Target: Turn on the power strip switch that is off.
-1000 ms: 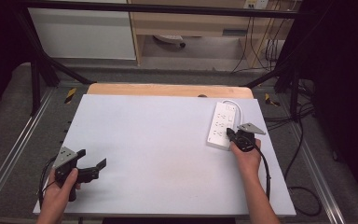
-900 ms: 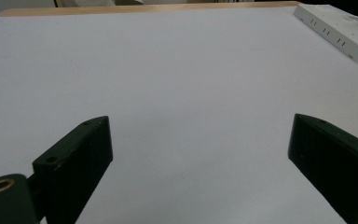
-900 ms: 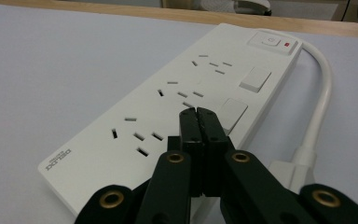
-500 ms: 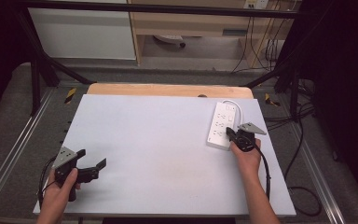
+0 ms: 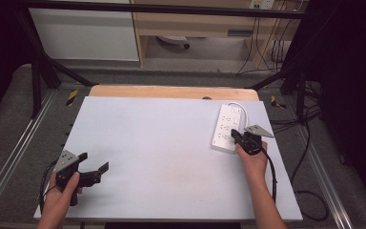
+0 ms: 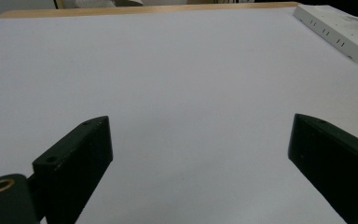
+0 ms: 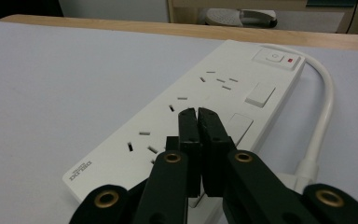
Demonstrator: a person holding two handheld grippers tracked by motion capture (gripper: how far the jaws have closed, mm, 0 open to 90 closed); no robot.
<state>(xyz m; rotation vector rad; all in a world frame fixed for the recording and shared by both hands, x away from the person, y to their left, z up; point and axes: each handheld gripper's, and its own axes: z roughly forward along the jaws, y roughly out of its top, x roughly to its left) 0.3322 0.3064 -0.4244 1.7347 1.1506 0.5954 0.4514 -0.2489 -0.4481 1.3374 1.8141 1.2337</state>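
Your pale grey rectangular table top (image 5: 171, 157) runs off the bottom edge of the high view, and its wooden far edge shows as just a thin strip. There is one table.

On it lies one long white plastic power strip (image 5: 228, 126) with its white cable (image 5: 244, 110) curling off the far end. In the high view your right gripper (image 5: 234, 136) covers part of its near end; in the right gripper view the near corner drops behind the black fingers (image 7: 189, 126). On its face you can count three sets of socket slots, two blank white square covers and one rocker switch with a red mark. The brand lettering at the near end is too small to read. In the left gripper view the strip sits far ahead and to the right of your left fingers (image 6: 79, 154), cut off at the picture's edge.

You hold two grippers. The right one has its fingers pressed together with nothing between them, tips over the strip's face just past the middle slots; whether the tips touch the plastic you cannot tell. Your left gripper (image 5: 97, 168) has its fingers spread wide apart over bare table, well away from the strip, gripping nothing.
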